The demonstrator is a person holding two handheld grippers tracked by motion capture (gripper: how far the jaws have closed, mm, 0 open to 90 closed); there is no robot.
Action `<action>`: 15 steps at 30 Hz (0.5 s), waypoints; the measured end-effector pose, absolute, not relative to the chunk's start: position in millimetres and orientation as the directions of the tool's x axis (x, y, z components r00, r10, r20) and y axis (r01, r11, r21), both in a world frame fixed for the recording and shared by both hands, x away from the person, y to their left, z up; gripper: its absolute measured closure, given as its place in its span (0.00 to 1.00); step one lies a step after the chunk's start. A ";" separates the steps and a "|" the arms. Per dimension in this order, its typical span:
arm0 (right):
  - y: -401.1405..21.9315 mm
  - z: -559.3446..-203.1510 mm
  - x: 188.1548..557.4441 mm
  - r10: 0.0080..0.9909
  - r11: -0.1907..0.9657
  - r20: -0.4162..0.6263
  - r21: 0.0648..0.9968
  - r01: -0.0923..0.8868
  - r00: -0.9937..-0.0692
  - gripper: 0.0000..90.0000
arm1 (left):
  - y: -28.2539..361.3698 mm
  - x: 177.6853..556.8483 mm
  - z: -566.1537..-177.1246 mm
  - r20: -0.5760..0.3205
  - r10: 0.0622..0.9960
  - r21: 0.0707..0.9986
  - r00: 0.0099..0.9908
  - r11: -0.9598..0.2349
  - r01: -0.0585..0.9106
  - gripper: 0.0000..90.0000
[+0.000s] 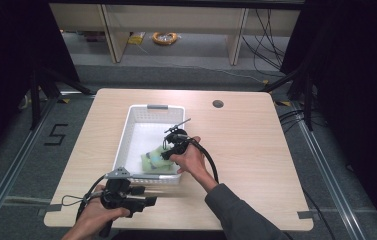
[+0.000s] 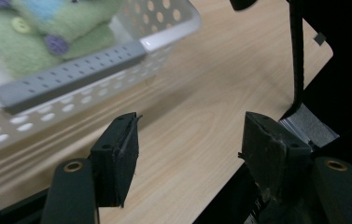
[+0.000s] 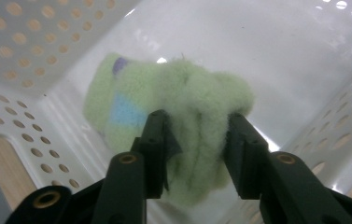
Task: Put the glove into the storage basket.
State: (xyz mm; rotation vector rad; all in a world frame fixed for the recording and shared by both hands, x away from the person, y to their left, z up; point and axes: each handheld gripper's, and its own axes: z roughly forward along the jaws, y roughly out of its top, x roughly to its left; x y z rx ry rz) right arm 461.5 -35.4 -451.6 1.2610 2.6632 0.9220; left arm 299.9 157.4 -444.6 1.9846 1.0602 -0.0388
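Note:
A white perforated basket [image 1: 135, 125] stands in the middle of the wooden table [image 1: 246, 145]. Inside it, at the near end, lies a pale green fleece cloth [image 1: 151, 162] with blue patches and buttons. My right gripper [image 1: 168, 151] reaches down into the basket. In the right gripper view a bunched fold of the cloth [image 3: 197, 93] fills the gap between the jaws of the right gripper [image 3: 197, 144], and both pads touch it. My left gripper [image 1: 146, 196] hovers over the table's near edge, just outside the basket's near wall. Between the spread jaws of the left gripper [image 2: 190, 149] there is nothing.
The basket [image 2: 71, 74] has a grey handle on its near rim, and the cloth [image 2: 24, 46] lies behind it. A round cable hole [image 1: 218, 104] sits at the table's far right. The table's edge drops off just right of the left gripper.

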 end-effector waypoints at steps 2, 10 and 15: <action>-32.4 -449.1 460.8 0.715 0.513 0.166 0.534 0.672 -0.679 0.64 | 153.5 296.9 -447.4 -0.392 0.664 0.674 0.637 -0.264 0.690 0.40; -35.1 -429.4 455.5 0.715 0.525 0.119 0.558 0.642 -0.689 0.53 | 147.4 291.3 -449.6 -0.401 0.641 0.676 0.654 -0.275 0.684 0.40; -44.8 -418.0 449.1 0.699 0.502 0.144 0.599 0.624 -0.701 0.52 | 144.7 287.5 -450.4 -0.389 0.636 0.689 0.666 -0.279 0.669 0.40</action>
